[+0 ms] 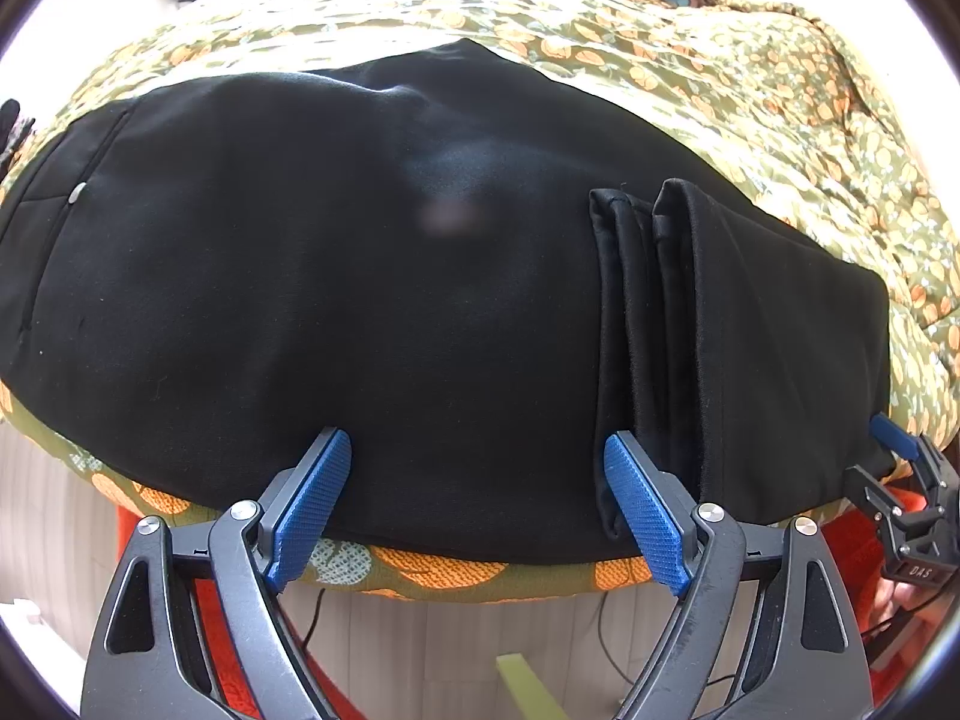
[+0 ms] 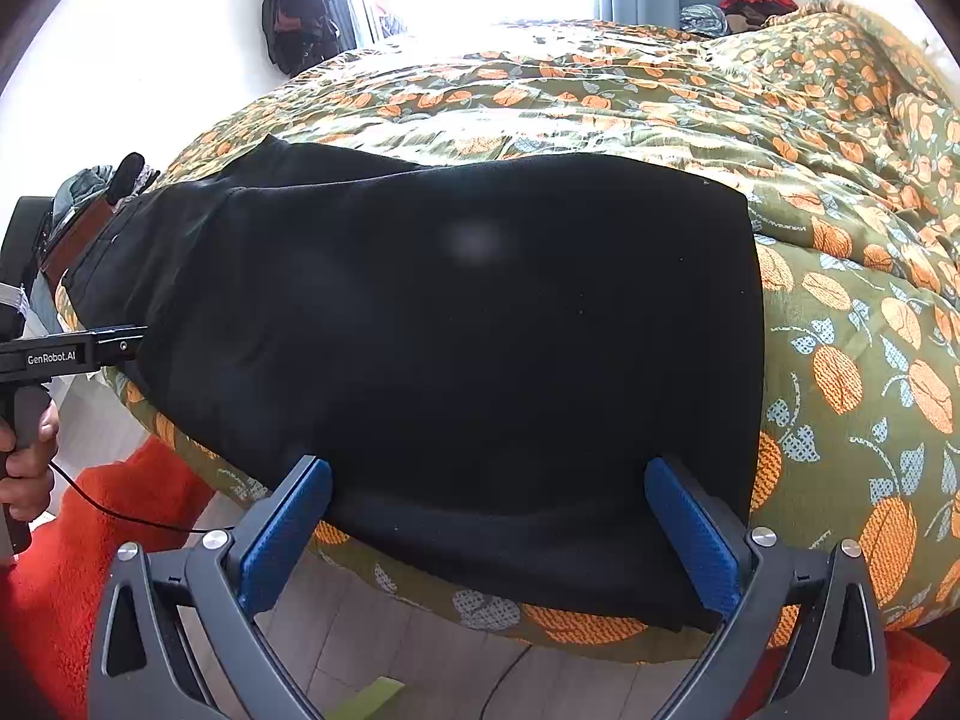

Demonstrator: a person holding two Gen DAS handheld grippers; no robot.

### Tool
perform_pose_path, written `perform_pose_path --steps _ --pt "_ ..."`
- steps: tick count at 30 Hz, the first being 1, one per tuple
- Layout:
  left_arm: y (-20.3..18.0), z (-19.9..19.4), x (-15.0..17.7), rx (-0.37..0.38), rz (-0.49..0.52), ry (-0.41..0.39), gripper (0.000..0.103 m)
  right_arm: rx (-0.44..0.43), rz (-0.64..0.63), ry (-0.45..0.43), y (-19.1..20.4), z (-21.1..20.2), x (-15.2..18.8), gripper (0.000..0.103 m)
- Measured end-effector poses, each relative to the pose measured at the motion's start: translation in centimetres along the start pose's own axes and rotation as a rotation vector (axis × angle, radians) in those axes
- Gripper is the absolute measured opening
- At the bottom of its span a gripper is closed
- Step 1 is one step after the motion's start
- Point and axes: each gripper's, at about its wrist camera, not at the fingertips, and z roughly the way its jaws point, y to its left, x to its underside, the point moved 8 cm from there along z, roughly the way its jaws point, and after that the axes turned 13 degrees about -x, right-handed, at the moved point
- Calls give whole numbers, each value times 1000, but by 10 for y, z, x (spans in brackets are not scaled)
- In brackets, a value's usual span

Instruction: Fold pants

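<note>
Black pants (image 1: pixel 360 276) lie flat across a bed near its front edge. Their leg ends (image 1: pixel 642 300) are folded back on top at the right, hems stacked. My left gripper (image 1: pixel 477 438) is open, its blue pads (image 1: pixel 318 492) wide apart over the pants' near edge, the right pad beside the folded hems. In the right wrist view the pants (image 2: pixel 456 312) show a folded edge on the right. My right gripper (image 2: pixel 487 465) is open too, jaws spread over the near edge of the fold. It also shows as the right gripper (image 1: pixel 900 468) at the far right of the left wrist view.
A green quilt (image 2: pixel 840 360) with orange fruit print covers the bed and bunches up at the back right. An orange-red rug (image 2: pixel 90 528) and a thin cable (image 2: pixel 120 516) lie on the floor below. A hand (image 2: pixel 24 474) holds the left gripper's handle. Dark clothes (image 2: pixel 300 6) hang by the window.
</note>
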Motion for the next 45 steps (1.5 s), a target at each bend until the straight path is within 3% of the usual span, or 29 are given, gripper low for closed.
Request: perform_pose_path --steps 6,12,15,19,24,27,29,33,36,37,41,45 --pt "-1 1 -1 2 9 12 87 0 -1 0 0 0 0 103" --pt "4 -15 -4 -26 -17 78 88 -4 -5 1 -1 -1 1 103" --pt "18 -40 0 29 -58 79 88 -8 -9 2 -1 -2 2 103" --pt "81 -64 -1 -1 -165 32 88 -2 -13 4 0 -1 2 103" --pt "209 -56 -1 -103 -467 42 86 1 -13 6 0 -1 2 103" --pt "254 -46 -3 -79 -608 60 77 3 -15 3 0 -1 2 103" --pt "267 -39 -9 -68 -628 69 65 4 -16 1 0 -1 2 103" --pt "280 -24 -22 -46 -634 76 53 4 -17 1 0 -1 2 103" --pt "293 -17 -30 -31 -680 72 37 4 -18 0 0 -1 2 103" --pt "293 -18 -33 -21 -692 62 22 5 -19 0 0 -2 2 103" --pt "289 -35 -49 -46 -638 3 19 6 -27 2 0 -3 3 103" --pt "295 -21 -60 -44 -634 29 19 11 -29 5 1 -2 3 103"
